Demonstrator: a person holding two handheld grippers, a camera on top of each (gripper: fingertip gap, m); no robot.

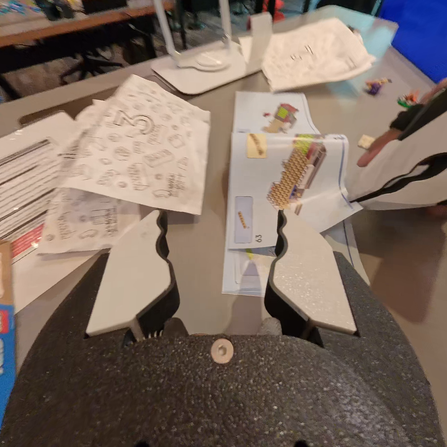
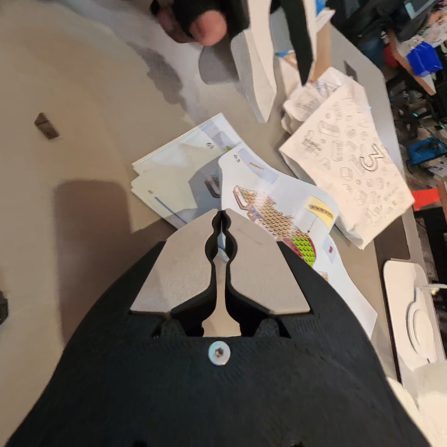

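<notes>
An open instruction booklet is seen lying near the middle of a grey table, its long axis running toward the lamp base at the far edge. One lifted page corner is pinched by the closed right gripper. The left gripper is held wide apart above the table, gripping nothing. Printed paper bags are spread beside the booklet; cluttered desks are visible behind.

Open instruction booklet, 1 o'clock in left wrist view: carried a legible printed page number at its near corner. White paper bag, 10 o'clock: bore one large outlined numeral; its small print was blurred. Blue box, 8 o'clock: showed a cropped logo fragment.
</notes>
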